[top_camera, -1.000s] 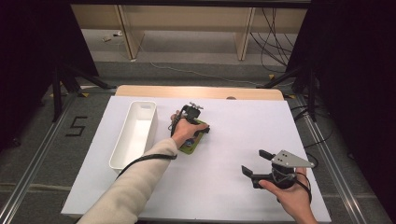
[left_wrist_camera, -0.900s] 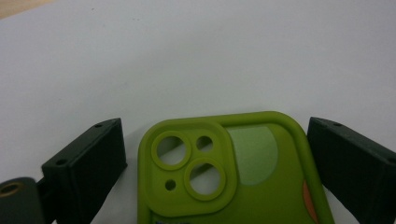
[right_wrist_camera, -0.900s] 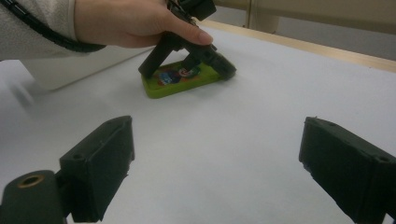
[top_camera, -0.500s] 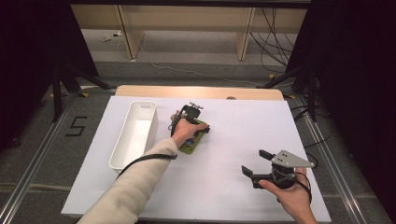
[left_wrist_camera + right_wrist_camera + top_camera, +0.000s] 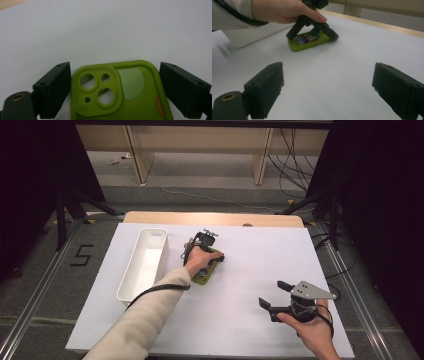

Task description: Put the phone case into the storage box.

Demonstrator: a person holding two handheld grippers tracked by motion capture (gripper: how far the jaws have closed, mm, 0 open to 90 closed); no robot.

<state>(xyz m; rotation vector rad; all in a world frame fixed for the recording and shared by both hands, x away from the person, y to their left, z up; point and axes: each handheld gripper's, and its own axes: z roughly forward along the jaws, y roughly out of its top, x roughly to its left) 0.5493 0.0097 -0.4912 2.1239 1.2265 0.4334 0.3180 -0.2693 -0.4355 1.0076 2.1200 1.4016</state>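
White surface spread wide, a bare wooden strip along its 12 o'clock edge. Standing long and narrow at about 10 o'clock from the middle: white plastic bin, open on top, nothing seen inside. Just beside the bin toward 3 o'clock, near but apart: green phone case lying flat, camera cut-outs at one end, a colourful picture on its face in the right gripper view. Set over that case from above: left tongs, held in the left hand, sleeve reaching in from 7 o'clock. Have just been closing, jaws now narrow, one on each long side of the case; left jaw hard against the edge, a thin sliver of white seen at the right jaw, so a firm grip cannot be told. Resting well apart at 4 o'clock, low over bare white: right tongs in the right hand, jaws wide, nothing between them, aimed toward 10 o'clock at the case.
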